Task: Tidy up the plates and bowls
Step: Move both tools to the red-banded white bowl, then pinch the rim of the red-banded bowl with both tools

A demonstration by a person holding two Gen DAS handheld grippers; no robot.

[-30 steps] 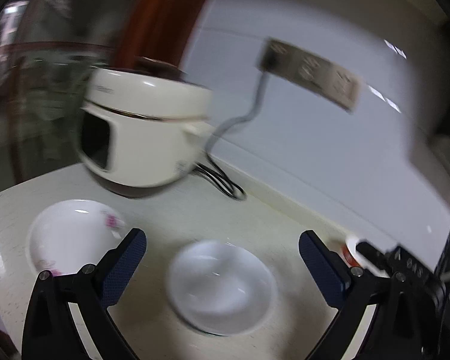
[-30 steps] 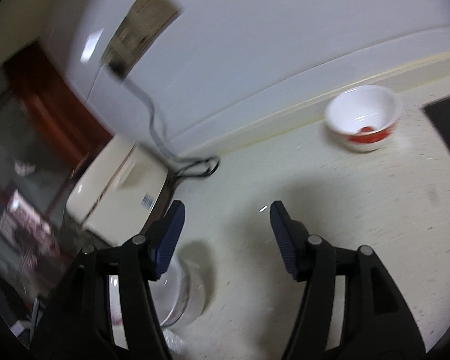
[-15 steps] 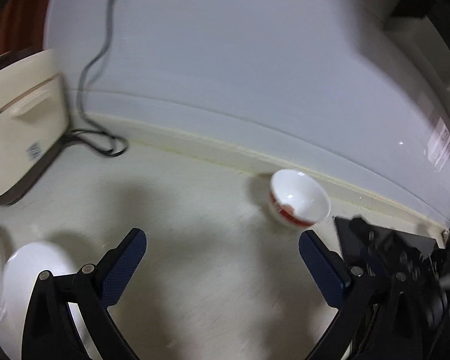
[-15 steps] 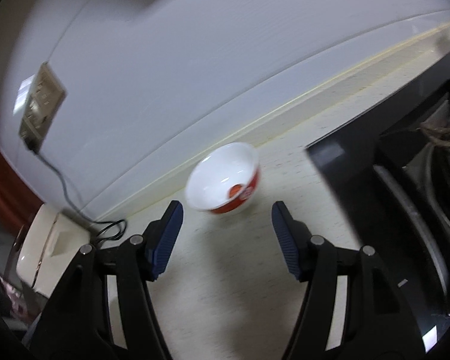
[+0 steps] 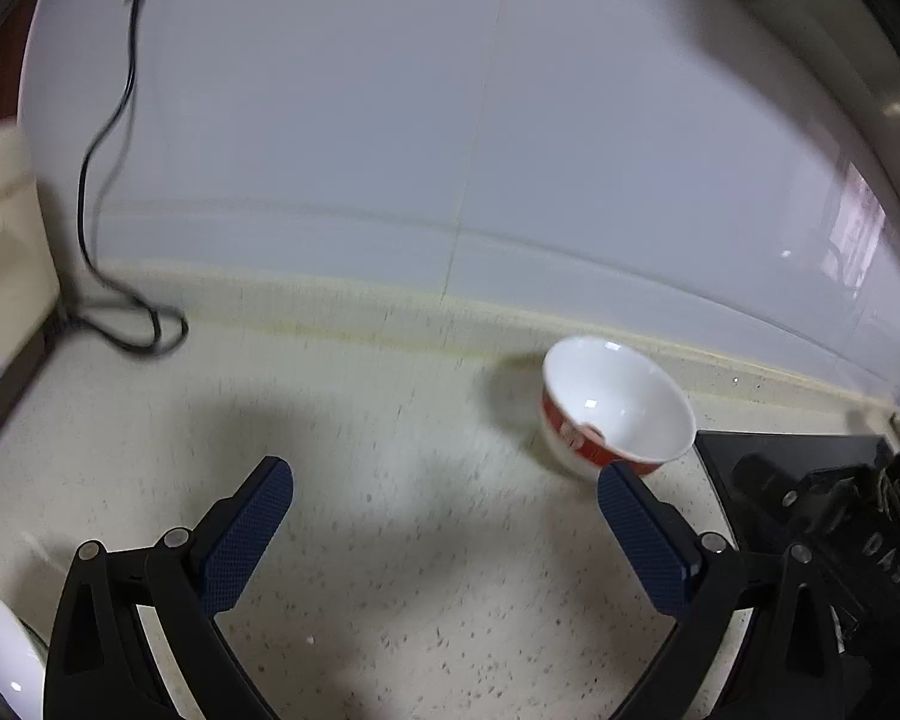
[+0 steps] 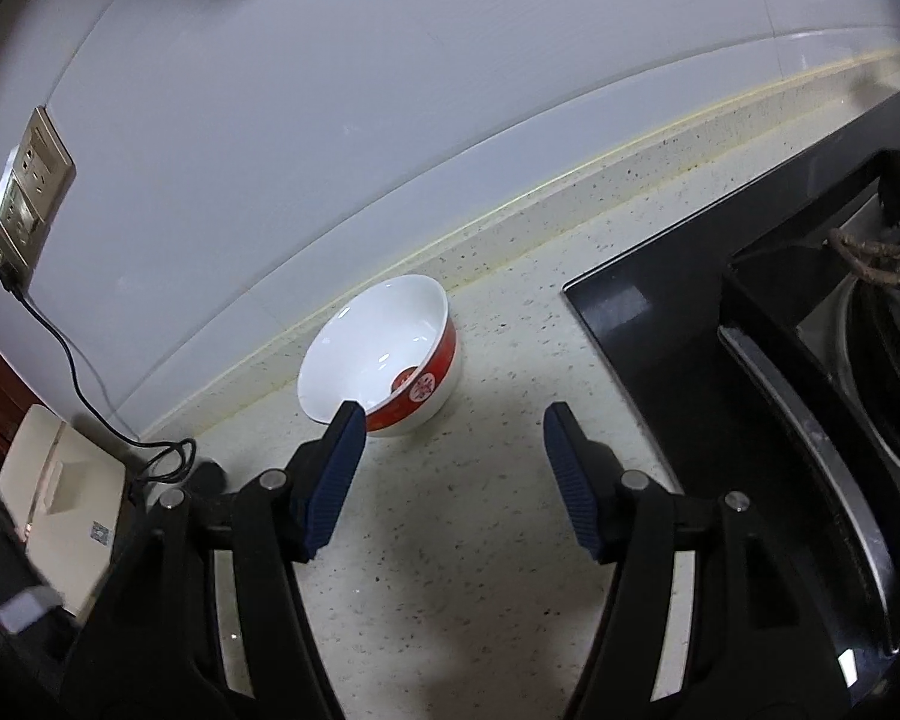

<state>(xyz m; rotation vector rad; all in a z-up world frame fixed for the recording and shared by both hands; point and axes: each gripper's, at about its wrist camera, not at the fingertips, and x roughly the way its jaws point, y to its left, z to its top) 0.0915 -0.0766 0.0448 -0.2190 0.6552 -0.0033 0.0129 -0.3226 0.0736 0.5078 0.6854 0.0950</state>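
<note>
I judge the task barely begun: red-and-white bowl (image 6: 384,357) sits alone on the counter (image 6: 486,516), my right gripper (image 6: 450,468) and left gripper (image 5: 444,531) both spread apart, holding nothing

A white bowl (image 6: 384,354) with a red band (nothing in it) stood upright on the speckled desk (image 6: 480,540) near the wall.

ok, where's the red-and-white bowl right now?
The red-and-white bowl sits upright on the counter near the backsplash, just left of the black stovetop; in the right wrist view it is ahead of the open right gripper.
</note>
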